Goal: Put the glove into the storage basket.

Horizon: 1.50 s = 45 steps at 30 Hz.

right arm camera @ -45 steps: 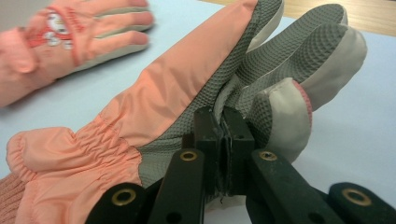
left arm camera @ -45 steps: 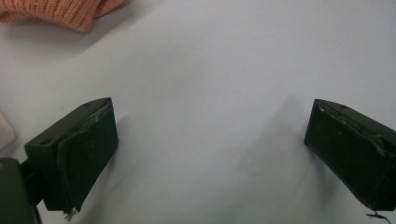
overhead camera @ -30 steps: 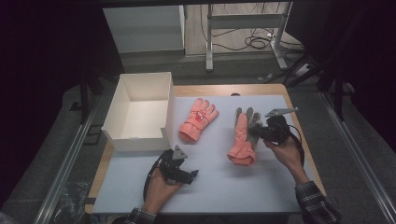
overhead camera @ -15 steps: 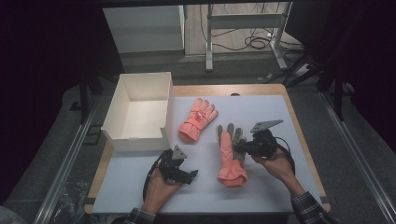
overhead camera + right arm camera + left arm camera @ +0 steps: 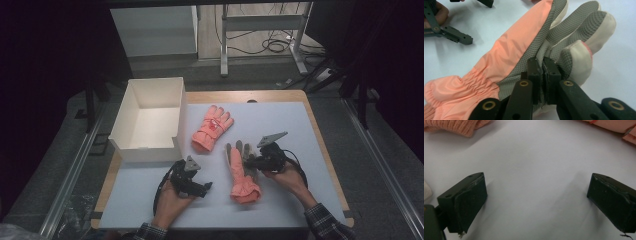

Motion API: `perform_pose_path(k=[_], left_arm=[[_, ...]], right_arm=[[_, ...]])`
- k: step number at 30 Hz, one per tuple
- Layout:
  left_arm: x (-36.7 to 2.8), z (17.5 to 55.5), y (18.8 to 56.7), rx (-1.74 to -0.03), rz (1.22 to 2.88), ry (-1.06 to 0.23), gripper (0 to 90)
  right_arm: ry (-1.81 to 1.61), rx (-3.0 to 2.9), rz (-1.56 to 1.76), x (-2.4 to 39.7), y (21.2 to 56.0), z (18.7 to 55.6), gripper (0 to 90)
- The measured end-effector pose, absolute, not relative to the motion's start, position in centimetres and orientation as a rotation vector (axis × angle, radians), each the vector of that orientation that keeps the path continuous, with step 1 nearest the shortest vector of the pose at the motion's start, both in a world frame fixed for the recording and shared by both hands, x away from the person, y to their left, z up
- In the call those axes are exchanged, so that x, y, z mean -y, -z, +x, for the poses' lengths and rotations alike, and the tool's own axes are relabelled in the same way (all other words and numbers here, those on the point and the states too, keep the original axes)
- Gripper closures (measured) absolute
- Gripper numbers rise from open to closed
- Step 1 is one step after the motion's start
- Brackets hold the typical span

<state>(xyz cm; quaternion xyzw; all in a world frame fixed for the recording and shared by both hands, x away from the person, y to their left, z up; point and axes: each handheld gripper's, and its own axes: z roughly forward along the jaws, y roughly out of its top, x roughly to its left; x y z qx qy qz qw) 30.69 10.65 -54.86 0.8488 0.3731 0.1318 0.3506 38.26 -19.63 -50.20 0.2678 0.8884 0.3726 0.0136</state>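
Two salmon-pink gloves lie on the white mat. The far glove (image 5: 212, 127) rests back-up beside the box. The near glove (image 5: 241, 172), (image 5: 506, 57) has a grey textured palm and is partly lifted on its edge. My right gripper (image 5: 250, 162), (image 5: 543, 67) is shut on the near glove's palm fabric below the fingers. My left gripper (image 5: 202, 187), (image 5: 536, 195) rests on the mat left of that glove, open, with nothing between its jaws. A knitted cuff (image 5: 456, 126) shows at the top of the left gripper view.
An open white box (image 5: 150, 120) stands at the table's left, its inside bare. The white mat (image 5: 280, 120) has free room at the right and along the front. The wooden table edge (image 5: 327, 165) runs down the right side.
My right gripper has dragged the near glove leftward and toward the person, turning it so the cuff points to the front edge. The left gripper has stayed put.
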Motion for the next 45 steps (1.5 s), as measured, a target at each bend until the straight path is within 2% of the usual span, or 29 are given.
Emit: perform_pose_path(k=[5,15,27,36,45], left_arm=[[-10.6,30.7,54.9,-0.967,2.198,-0.342,2.6],[-10.6,30.7,54.9,-0.972,2.194,-0.337,2.6],[-10.7,30.7,54.8,-0.968,2.201,-0.338,2.7],[-10.7,30.7,54.8,-0.968,2.201,-0.338,2.7],[-10.7,30.7,54.9,-0.970,2.198,-0.335,2.6]], right_arm=[[-1.133,-2.728,0.803,19.6,49.8,38.3,74.2],[-1.188,-2.625,0.850,19.9,47.9,39.4,63.6],[-1.203,-2.559,0.923,17.1,47.2,42.5,50.6],[-1.190,-2.530,0.945,14.5,47.5,45.0,47.5],[-1.171,-2.518,0.945,12.4,48.1,47.1,48.8]])
